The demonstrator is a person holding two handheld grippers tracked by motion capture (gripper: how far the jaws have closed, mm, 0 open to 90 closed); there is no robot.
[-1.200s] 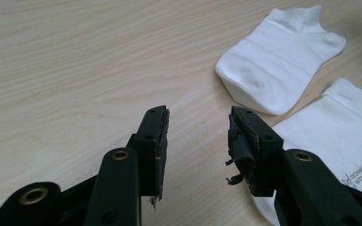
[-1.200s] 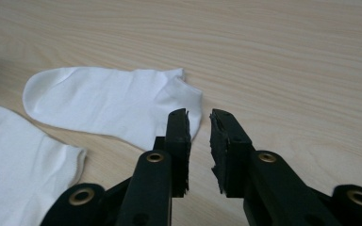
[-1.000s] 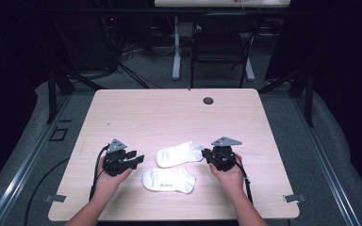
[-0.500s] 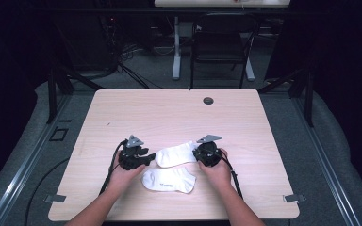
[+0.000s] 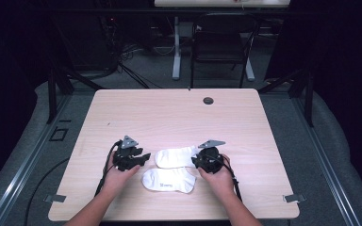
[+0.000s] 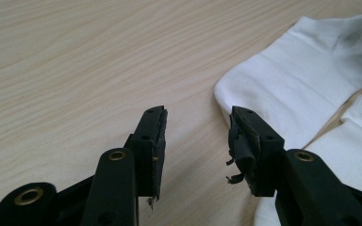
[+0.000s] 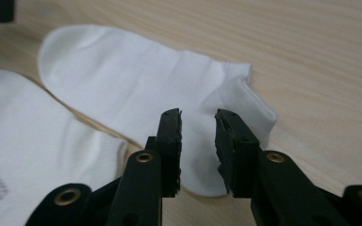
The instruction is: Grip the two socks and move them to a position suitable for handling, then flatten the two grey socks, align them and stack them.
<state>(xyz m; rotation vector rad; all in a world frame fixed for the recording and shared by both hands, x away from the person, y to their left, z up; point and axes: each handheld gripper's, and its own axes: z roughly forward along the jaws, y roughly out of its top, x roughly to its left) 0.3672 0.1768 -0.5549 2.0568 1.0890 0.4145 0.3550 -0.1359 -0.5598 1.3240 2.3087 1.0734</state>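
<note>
In the lower middle of the high view two white socks lie flat on the table (image 5: pixel 179 117), the upper sock (image 5: pixel 175 156) just above the lower sock (image 5: pixel 168 180). The left gripper (image 6: pixel 198 136) stands open at the upper sock's toe, and the right gripper (image 7: pixel 198 136), whose jaws have just been opening, stands open over its cuff without pinching it, probably to take both ends. The lower sock's small print is too blurred to read, and it is cut off at the frame edges of both gripper views.
</note>
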